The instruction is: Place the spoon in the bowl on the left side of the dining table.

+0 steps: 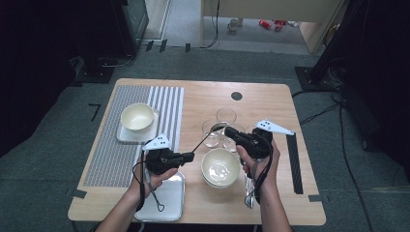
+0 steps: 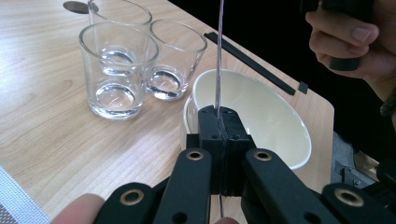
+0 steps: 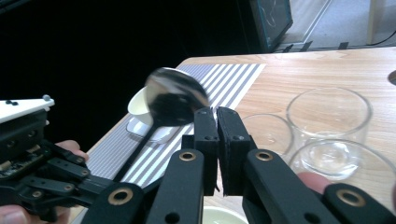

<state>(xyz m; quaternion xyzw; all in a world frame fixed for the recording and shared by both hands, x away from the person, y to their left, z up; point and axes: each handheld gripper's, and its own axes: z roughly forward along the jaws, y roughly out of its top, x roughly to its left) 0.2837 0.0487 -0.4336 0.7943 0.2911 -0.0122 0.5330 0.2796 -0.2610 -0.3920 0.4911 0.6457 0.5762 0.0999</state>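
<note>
- Spoon (image 1: 205, 137): a metal one, clamped by its handle between the jaws of the left gripper (image 1: 189, 156); it slants up from there, with its bowl raised beside the three glasses (image 1: 217, 128) near the middle of the tabletop (image 1: 203, 203).
- In the left gripper view the thin handle (image 2: 218, 56) rises straight out of the pressed-together jaws, in front of a cream bowl (image 2: 261, 112).
- In the right gripper view the spoon's shiny bowl (image 3: 175, 98) hangs just beside the tips of the right gripper (image 3: 217, 114), whose jaws stand together with only a slit between them and nothing in it.
- The right gripper (image 1: 231, 132) sits over the glasses, held by the person's right hand (image 1: 261, 162).
- Another bowl (image 1: 138, 117) rests on a white square plate on the striped mat (image 1: 116, 145) toward the left edge.
- A metal tray (image 1: 169, 195) lies at the near edge below the left hand (image 1: 154, 176).
</note>
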